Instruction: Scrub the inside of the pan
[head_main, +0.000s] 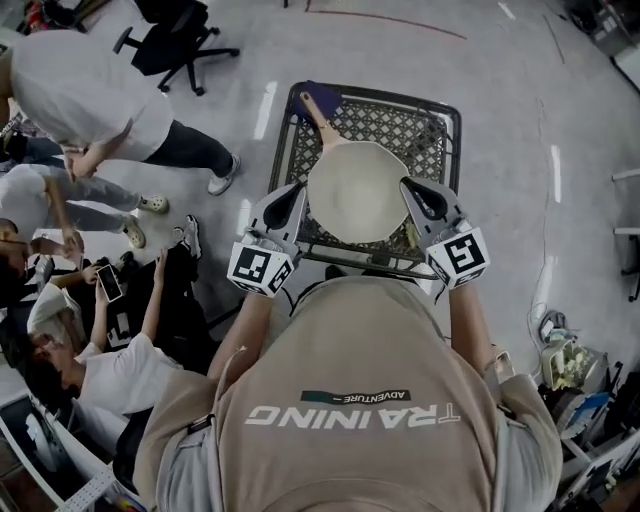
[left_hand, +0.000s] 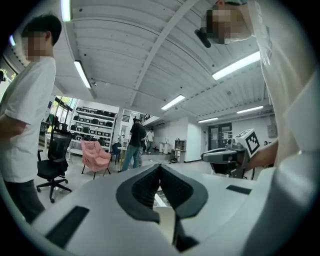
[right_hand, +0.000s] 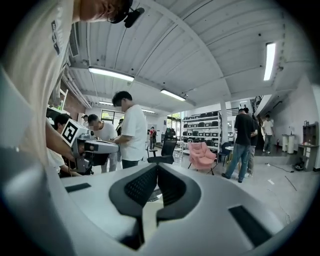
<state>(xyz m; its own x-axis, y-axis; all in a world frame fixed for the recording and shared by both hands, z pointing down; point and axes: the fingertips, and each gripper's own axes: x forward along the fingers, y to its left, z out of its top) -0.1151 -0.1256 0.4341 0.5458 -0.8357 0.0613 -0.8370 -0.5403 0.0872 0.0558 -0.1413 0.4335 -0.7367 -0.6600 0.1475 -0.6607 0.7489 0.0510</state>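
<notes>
A cream round pan (head_main: 357, 190) with a wooden handle (head_main: 322, 118) lies on a black wire-mesh table (head_main: 425, 125) in the head view. A dark blue pad (head_main: 320, 96) lies by the handle's far end. My left gripper (head_main: 291, 198) hangs at the pan's left rim and my right gripper (head_main: 418, 194) at its right rim. Both are shut with nothing between the jaws. Both gripper views look out level into the room, so the pan is hidden there. The left gripper (left_hand: 160, 171) sees the right one (left_hand: 226, 156); the right gripper (right_hand: 157, 175) sees the left one (right_hand: 87, 146).
Several people stand and crouch at the left (head_main: 90, 100), close to the table. A black office chair (head_main: 170, 40) stands at the back left, and a pink armchair (right_hand: 202, 152) farther off. Boxes and clutter (head_main: 570, 370) lie on the floor at the right.
</notes>
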